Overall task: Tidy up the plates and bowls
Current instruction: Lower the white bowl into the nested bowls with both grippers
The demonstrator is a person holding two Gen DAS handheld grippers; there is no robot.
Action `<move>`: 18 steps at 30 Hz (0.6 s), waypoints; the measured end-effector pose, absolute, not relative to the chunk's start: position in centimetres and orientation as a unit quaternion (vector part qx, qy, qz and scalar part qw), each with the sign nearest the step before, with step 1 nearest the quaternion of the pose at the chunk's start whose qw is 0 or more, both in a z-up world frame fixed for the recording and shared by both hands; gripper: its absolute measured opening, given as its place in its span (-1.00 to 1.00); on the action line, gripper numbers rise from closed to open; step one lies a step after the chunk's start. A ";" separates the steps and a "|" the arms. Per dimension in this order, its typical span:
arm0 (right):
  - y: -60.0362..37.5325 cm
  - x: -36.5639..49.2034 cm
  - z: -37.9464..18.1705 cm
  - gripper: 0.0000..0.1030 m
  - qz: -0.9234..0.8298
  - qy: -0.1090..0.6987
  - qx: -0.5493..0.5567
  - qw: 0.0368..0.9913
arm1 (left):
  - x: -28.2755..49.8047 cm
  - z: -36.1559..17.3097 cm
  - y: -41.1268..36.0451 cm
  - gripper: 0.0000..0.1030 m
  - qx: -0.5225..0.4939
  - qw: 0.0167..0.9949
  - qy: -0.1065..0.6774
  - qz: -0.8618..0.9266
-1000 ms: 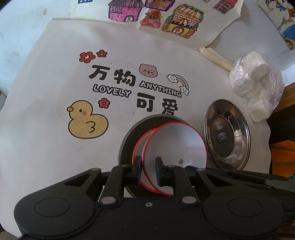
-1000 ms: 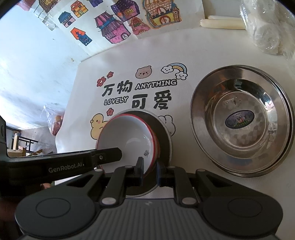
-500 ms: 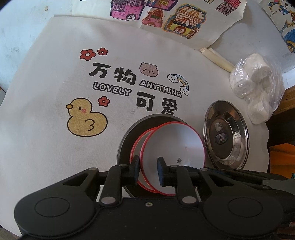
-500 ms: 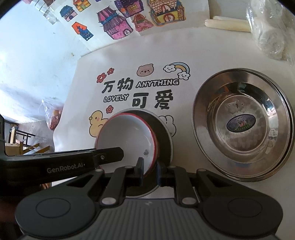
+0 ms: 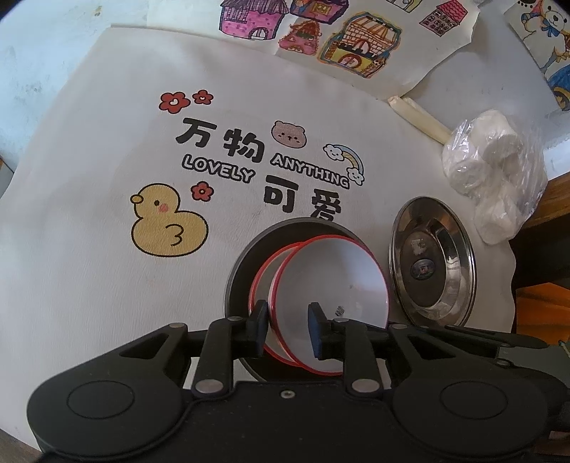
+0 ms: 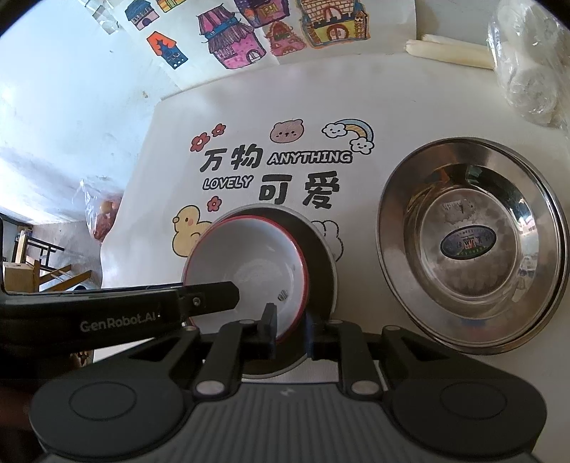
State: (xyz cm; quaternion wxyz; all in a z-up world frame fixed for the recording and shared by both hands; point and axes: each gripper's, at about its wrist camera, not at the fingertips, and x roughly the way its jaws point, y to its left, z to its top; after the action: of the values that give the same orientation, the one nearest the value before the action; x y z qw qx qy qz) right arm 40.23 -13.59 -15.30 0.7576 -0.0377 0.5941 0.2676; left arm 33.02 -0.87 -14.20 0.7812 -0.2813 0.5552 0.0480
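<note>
Just ahead of the left gripper [image 5: 286, 329], two smooth white bowls with thin red rims sit nested, slightly off-centre from each other, inside a round dark plate [image 5: 242, 270] on a cream mat [image 5: 89, 249] printed with a yellow duck, flowers and black lettering. The upper bowl [image 5: 331, 281] has its near rim between the black fingers; the jaws are opening, with a clear gap at the right pad, so no grip is evident, and the lower bowl [image 5: 265, 281] shows as a crescent to the left. The gripper points steeply down. To its right lies a shiny steel dish [image 5: 433, 263] with a dark oval label at its centre, well apart from a crinkled clear bag of white lumps [image 5: 495, 178] farther off. From the right wrist, the right gripper [image 6: 289, 329], also tipped steeply down, straddles the bowl's [image 6: 249, 263] right-hand rim with its jaws only narrowly apart; whether the pads still press the rim cannot be told. The matte dark plate [image 6: 320, 256] rings the bowl, and the left gripper's [image 6: 210, 297] black finger crosses the bowl's left side. To the right rests the broad mirror-bright steel dish [image 6: 470, 235], its wide flat rim catching the light. Beyond the mat [image 6: 374, 114] lie coloured drawings of houses [image 6: 256, 32].
</note>
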 end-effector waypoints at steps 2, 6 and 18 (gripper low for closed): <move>-13.5 40.3 -15.3 -0.62 0.268 0.594 -0.039 0.757 | 32.9 -14.1 -0.9 -0.47 -0.284 0.781 0.554 0.049; -13.5 40.3 -15.3 -0.61 0.271 0.594 -0.040 0.757 | 32.7 -13.9 -1.0 -0.44 -0.287 0.782 0.551 0.051; -13.6 40.1 -15.3 -0.60 0.272 0.592 -0.040 0.758 | 32.5 -13.6 -0.9 -0.30 -0.292 0.785 0.543 0.052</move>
State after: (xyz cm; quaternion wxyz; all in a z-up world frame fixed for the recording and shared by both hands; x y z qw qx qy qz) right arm 40.15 -13.58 -15.34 0.7580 -0.0404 0.5917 0.2715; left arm 32.45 -0.86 -13.61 0.7853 -0.2925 0.5432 0.0520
